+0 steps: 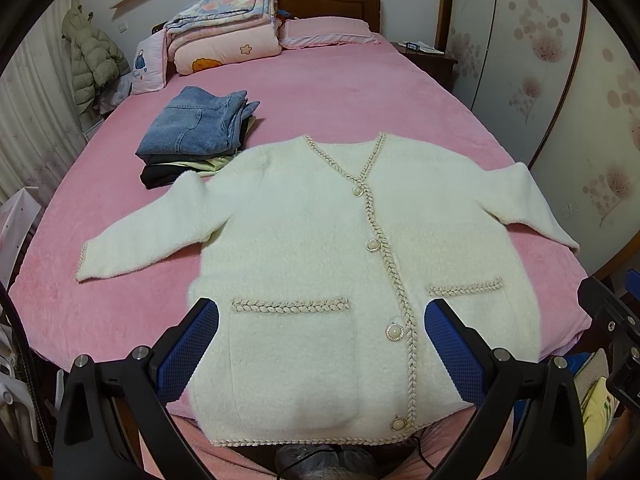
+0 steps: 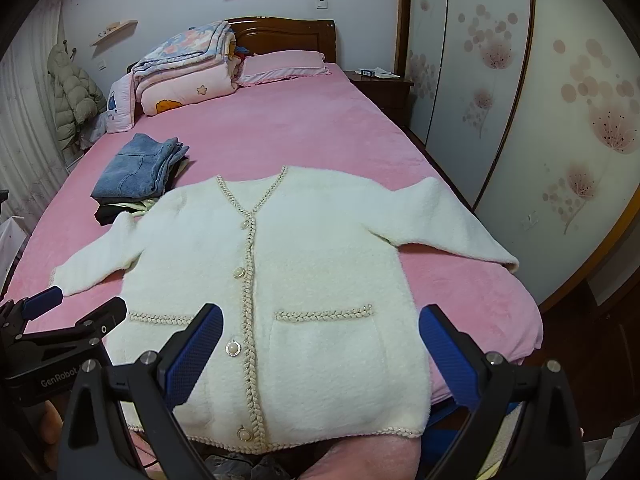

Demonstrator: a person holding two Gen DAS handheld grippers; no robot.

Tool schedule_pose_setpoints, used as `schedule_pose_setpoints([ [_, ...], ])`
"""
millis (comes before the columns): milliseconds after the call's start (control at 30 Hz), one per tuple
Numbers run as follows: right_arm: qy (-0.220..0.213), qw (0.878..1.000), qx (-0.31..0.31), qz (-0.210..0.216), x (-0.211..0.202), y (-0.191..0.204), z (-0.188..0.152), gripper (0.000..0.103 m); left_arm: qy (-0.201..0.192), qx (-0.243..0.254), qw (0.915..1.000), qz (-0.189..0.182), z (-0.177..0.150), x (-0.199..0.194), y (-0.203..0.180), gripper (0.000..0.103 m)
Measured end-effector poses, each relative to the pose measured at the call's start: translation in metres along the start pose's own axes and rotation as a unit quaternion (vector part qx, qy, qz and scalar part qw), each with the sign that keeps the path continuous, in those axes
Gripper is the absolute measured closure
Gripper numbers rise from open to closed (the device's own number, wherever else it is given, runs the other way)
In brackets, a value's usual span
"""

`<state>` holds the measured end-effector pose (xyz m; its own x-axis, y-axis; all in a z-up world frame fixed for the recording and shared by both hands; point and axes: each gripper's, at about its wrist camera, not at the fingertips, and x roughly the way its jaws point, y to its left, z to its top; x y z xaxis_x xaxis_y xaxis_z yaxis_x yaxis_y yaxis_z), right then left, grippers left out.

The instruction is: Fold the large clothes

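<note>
A fluffy white cardigan (image 1: 320, 240) with braided beige trim and pearl buttons lies flat and face up on the pink bed (image 1: 320, 92), sleeves spread to both sides. It also shows in the right wrist view (image 2: 304, 264). My left gripper (image 1: 320, 344) is open and empty, hovering above the cardigan's lower left pocket near the hem. My right gripper (image 2: 320, 344) is open and empty, above the lower right pocket. The left gripper also shows at the left edge of the right wrist view (image 2: 76, 308).
A stack of folded clothes with jeans on top (image 1: 192, 128) lies on the bed beyond the left sleeve. Folded quilts (image 1: 224, 28) and a pillow (image 1: 328, 30) sit at the headboard. A wardrobe (image 2: 540, 120) stands along the right side.
</note>
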<state>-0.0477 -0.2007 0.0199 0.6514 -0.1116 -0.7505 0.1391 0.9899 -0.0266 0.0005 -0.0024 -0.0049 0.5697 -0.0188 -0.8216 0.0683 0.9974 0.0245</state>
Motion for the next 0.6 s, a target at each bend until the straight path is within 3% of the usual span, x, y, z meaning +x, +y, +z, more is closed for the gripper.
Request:
schedule_pose_setpoints([
  [600, 0.000, 1.000, 0.002, 0.003, -0.003, 0.003, 0.003, 0.004, -0.003, -0.005, 1.0000, 0.000, -0.001, -0.002, 0.000, 0.001],
])
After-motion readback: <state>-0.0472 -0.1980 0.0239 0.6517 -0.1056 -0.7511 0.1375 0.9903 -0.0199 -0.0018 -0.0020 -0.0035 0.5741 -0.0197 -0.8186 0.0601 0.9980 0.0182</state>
